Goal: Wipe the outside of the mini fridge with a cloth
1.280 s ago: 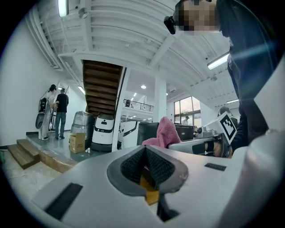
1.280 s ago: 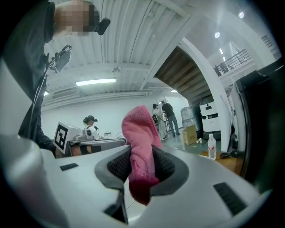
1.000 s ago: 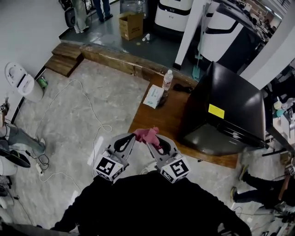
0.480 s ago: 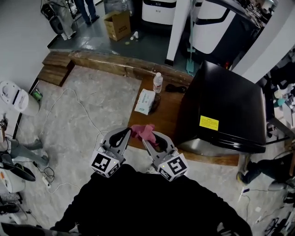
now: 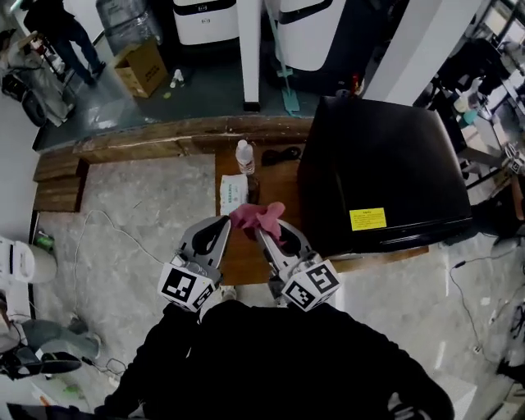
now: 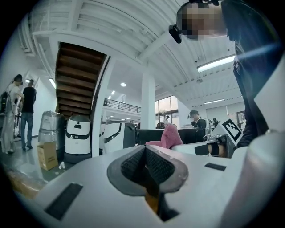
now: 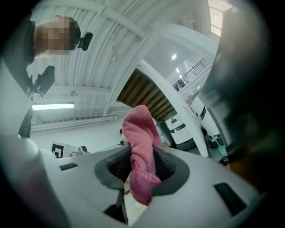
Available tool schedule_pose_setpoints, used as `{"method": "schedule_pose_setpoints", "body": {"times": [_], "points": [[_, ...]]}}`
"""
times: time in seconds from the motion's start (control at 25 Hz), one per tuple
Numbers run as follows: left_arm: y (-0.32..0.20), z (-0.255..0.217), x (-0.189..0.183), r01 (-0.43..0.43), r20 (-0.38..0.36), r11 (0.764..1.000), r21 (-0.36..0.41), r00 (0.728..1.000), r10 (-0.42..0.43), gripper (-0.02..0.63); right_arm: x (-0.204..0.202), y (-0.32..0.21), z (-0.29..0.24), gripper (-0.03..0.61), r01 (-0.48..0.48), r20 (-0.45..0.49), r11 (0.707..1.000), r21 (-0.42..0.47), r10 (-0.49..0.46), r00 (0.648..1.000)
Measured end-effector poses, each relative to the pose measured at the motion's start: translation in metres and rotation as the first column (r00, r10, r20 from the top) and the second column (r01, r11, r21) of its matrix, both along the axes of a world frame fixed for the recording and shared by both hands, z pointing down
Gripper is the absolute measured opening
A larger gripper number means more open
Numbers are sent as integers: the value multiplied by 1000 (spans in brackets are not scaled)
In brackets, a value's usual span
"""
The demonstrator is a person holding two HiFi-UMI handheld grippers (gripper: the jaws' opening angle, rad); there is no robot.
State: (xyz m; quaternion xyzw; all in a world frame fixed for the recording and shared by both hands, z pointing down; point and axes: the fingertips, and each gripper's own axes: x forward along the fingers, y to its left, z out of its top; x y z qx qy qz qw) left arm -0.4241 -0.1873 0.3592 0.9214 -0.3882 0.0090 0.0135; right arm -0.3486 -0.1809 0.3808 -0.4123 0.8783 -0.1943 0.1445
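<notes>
The black mini fridge (image 5: 385, 172) stands on a low wooden platform (image 5: 238, 254), right of centre in the head view, with a yellow sticker near its front edge. A pink cloth (image 5: 256, 217) is pinched in my right gripper (image 5: 267, 230), which is shut on it and held in front of my body, left of the fridge. In the right gripper view the pink cloth (image 7: 141, 156) sticks up between the jaws. My left gripper (image 5: 220, 232) is shut and empty, close beside the right one; its own view shows the pads (image 6: 136, 164) pressed together and the pink cloth (image 6: 168, 137) beyond.
A water bottle (image 5: 244, 156), a wipes pack (image 5: 232, 193) and a dark object (image 5: 280, 153) lie on the platform beside the fridge. White machines (image 5: 205, 18) and a cardboard box (image 5: 141, 67) stand beyond. Cables (image 5: 107, 238) run over the marble floor at left. People stand at the far left.
The view has swung so the fridge now sits higher and nearer the centre. Both grippers stay together in front of me, the right still holding the cloth.
</notes>
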Motion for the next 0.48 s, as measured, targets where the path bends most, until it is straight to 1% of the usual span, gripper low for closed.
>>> {"method": "schedule_pose_setpoints", "body": {"times": [0.08,0.12,0.24,0.36,0.48], "points": [[-21,-5,1,-78,-5,997,3,997,78,6,4,-21,-4,106,-100,35,995,-18,101,994],[-31,-8,1,-120,-6,993,6,993,121,6,6,-31,-8,106,-156,56,987,-28,157,986],[-59,-19,2,-226,-9,974,18,974,227,6,16,-62,-21,106,-307,127,950,-54,311,942],[-87,-29,6,-296,-22,955,37,955,297,6,31,-92,-31,106,-426,189,902,-66,431,883],[-108,-37,17,-371,-26,927,50,928,373,6,51,-111,-37,106,-547,255,833,-82,548,796]]}}
